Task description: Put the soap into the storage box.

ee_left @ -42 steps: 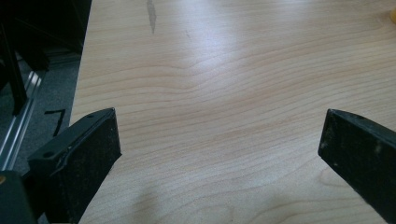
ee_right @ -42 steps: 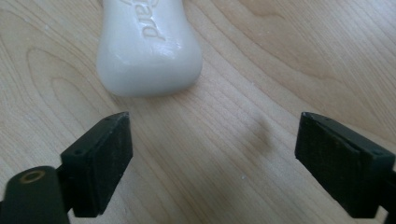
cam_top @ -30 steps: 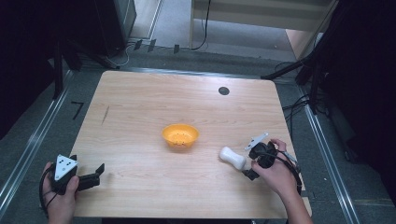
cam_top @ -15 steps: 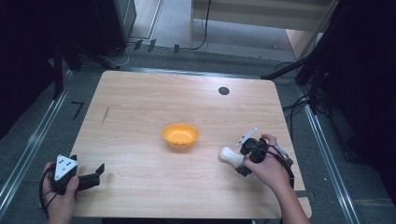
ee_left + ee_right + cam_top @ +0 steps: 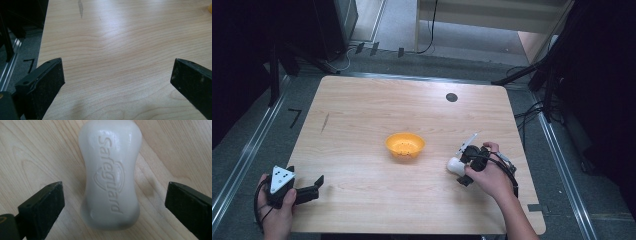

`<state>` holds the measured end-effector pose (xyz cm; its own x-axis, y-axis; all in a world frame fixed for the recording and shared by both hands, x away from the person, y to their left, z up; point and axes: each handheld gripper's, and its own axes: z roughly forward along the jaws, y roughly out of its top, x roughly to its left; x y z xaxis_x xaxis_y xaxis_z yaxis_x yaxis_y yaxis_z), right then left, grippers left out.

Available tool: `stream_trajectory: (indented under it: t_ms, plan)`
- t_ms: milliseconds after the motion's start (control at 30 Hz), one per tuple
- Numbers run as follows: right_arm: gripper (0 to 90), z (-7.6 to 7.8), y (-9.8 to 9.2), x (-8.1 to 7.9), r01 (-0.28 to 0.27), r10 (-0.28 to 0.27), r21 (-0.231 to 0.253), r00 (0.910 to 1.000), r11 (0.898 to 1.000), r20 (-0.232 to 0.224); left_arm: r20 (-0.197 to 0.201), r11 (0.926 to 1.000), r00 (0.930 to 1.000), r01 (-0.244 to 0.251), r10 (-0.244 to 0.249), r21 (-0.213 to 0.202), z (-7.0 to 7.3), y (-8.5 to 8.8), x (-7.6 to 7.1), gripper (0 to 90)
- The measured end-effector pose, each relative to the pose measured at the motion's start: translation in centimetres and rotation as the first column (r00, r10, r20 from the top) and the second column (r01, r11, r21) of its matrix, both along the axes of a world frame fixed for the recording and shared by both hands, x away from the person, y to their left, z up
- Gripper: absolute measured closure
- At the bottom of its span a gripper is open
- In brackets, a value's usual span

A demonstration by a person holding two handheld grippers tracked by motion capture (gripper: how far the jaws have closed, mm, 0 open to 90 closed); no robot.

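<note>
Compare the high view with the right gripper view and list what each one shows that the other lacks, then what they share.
High view alone: the orange bowl at the table's middle, the left hand-held gripper at the near left corner, a dark round spot on the tabletop, and the floor around.

Right gripper view alone: the embossed word Safeguard on the bar, and both black jaws standing wide apart on either side without touching it.

Shared: the white soap bar lying on the wooden table, with the right hand-held gripper at it.
</note>
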<state>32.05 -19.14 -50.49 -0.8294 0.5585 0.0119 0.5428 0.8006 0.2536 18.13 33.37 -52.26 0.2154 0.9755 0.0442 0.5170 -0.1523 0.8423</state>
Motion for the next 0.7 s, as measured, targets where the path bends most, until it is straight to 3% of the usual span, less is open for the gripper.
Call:
stream_trajectory:
  t_ms: [433, 500, 667, 700]
  plan:
    - [20.6, -0.3, 1.3, 0.8, -0.018, 0.017, -0.011, 0.9995, 1.000, -0.027, -0.001, 1.0000, 1.0000, 0.000, 0.000, 0.000, 0.0, 0.0, 0.0, 0.0]
    - [30.0, -0.3, 1.4, 1.0, -0.021, 0.021, -0.003, 0.9993, 1.000, -0.033, -0.001, 1.0000, 1.0000, 0.000, 0.000, -0.001, 0.0, 0.0, 0.0, 0.0]
    - [38.9, -0.3, 1.7, 1.1, -0.022, 0.021, -0.008, 0.9995, 1.000, -0.023, -0.001, 1.0000, 1.0000, 0.002, -0.002, -0.003, 0.0, 0.0, 0.0, 0.0]
    - [44.8, -0.1, 1.8, 1.2, -0.026, 0.025, -0.017, 0.9994, 1.000, -0.023, -0.002, 1.0000, 1.0000, 0.002, -0.002, -0.002, 0.0, 0.0, 0.0, 0.0]
